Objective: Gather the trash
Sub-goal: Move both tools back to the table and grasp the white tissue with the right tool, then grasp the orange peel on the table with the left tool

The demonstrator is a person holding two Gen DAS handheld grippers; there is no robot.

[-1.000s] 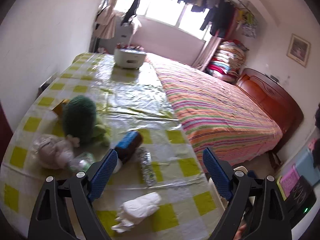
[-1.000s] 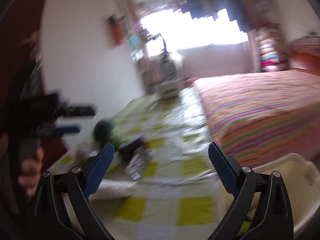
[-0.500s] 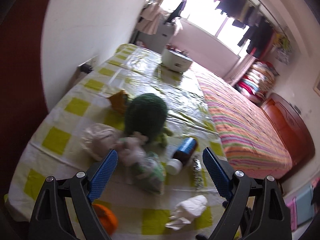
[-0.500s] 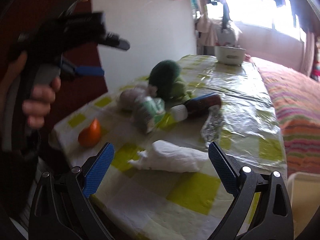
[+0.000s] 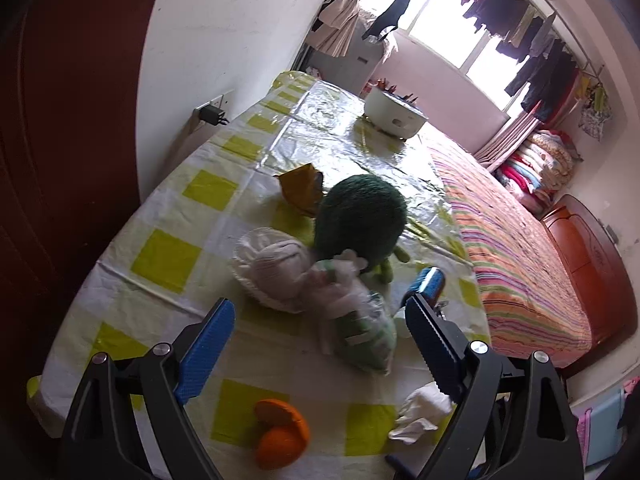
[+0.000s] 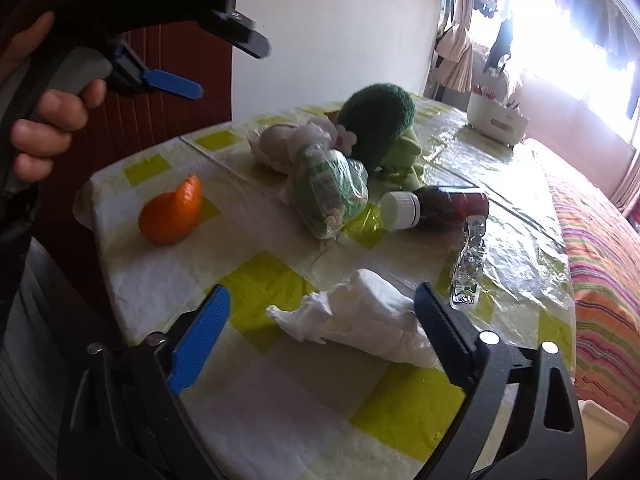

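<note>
Both grippers, left (image 5: 320, 340) and right (image 6: 322, 326), hang spread and empty above a checked table (image 6: 400, 412). A crumpled tissue (image 6: 360, 320) lies nearest, with orange peel (image 6: 172, 216), a bagged packet (image 6: 328, 192) and a green plush toy (image 6: 378, 120) beyond. Only the right view shows the dark bottle (image 6: 436, 206) fully.

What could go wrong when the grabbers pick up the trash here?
The crumpled tissue lies near the table's front edge, so a clumsy grab by the open right gripper might push it off. The dark bottle lies on its side and could roll if bumped. The green plush toy touches the bagged trash, so the left gripper, also open, might snag it too.
</note>
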